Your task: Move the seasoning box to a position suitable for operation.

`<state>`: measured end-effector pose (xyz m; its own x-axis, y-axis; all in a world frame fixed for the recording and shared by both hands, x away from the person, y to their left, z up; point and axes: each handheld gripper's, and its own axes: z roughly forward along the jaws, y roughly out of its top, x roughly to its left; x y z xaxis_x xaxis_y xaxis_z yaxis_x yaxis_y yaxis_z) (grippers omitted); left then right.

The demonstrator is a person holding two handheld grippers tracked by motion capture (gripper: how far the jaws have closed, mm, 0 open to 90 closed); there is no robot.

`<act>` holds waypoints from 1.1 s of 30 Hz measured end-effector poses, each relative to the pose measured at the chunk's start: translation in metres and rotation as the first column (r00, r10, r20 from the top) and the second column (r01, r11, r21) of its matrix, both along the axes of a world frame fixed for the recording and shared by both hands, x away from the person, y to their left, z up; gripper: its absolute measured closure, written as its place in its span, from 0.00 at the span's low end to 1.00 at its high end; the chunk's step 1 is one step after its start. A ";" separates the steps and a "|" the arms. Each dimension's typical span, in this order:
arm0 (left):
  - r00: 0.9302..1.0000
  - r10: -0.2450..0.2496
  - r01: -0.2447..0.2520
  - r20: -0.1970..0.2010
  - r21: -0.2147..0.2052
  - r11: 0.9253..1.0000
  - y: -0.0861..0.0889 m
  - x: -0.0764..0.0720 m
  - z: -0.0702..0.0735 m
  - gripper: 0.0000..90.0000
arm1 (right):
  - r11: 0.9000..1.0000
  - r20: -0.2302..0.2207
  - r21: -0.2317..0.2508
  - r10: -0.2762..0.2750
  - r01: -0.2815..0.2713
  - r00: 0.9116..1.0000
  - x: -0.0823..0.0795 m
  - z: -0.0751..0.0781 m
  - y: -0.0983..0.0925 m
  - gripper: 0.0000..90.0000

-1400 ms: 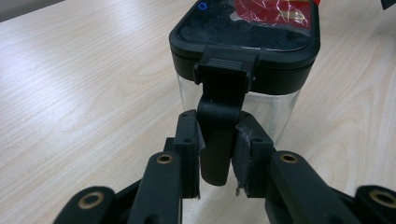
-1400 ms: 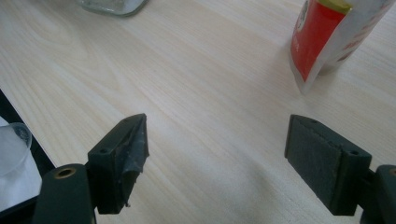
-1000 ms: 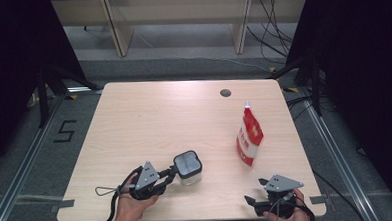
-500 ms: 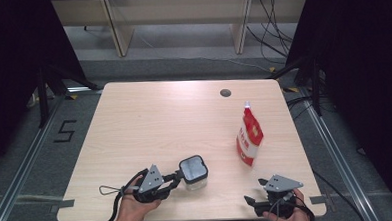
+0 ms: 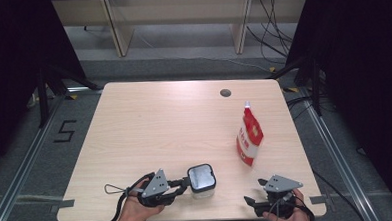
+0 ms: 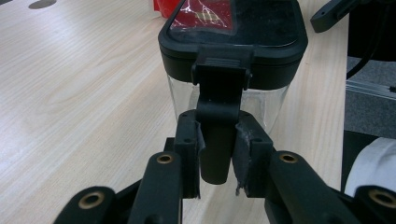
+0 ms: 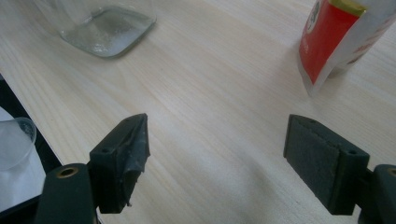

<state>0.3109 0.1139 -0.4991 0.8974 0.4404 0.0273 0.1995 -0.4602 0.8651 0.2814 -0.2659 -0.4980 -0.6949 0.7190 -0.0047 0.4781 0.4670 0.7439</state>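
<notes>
Clear jar [image 5: 202, 183], black lid, black handle

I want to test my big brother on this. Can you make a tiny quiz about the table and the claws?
1. True or false: the right claw is holding the red pouch.
2. Which part of the clear jar does the left claw squeeze? A) its glass wall B) the black latch tab hanging from the lid C) its base
3. Fill in: the red pouch stands ___ on the table.

Key
1. False: its jaws are wide apart over bare wood.
2. B
3. upright
</notes>
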 end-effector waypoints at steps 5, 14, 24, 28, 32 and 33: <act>0.999 -0.033 0.033 0.010 -0.012 0.999 0.000 0.002 -0.001 0.81 | 1.000 0.007 -0.003 -0.009 0.009 1.000 0.000 0.000 0.000 0.26; 0.999 -0.026 0.026 0.019 -0.001 1.000 0.003 0.008 -0.001 0.80 | 1.000 0.006 -0.008 -0.001 0.001 1.000 0.000 -0.001 0.001 0.26; 0.999 -0.001 0.000 -0.033 -0.023 1.000 0.004 0.009 -0.005 0.61 | 1.000 0.008 -0.006 0.004 -0.004 1.000 0.000 -0.001 0.001 0.26; 0.998 0.030 -0.033 -0.059 -0.059 0.998 0.008 0.007 0.001 0.50 | 1.000 0.002 -0.005 0.004 -0.004 1.000 0.000 -0.001 -0.001 0.26; 0.994 0.056 -0.064 -0.092 -0.086 0.994 0.010 0.004 0.007 0.42 | 1.000 0.005 -0.003 0.003 -0.003 1.000 0.001 -0.001 -0.002 0.26; 0.995 0.053 -0.060 -0.080 -0.083 0.995 0.012 0.004 0.008 0.41 | 1.000 0.006 0.001 0.004 -0.004 1.000 0.000 -0.001 -0.002 0.26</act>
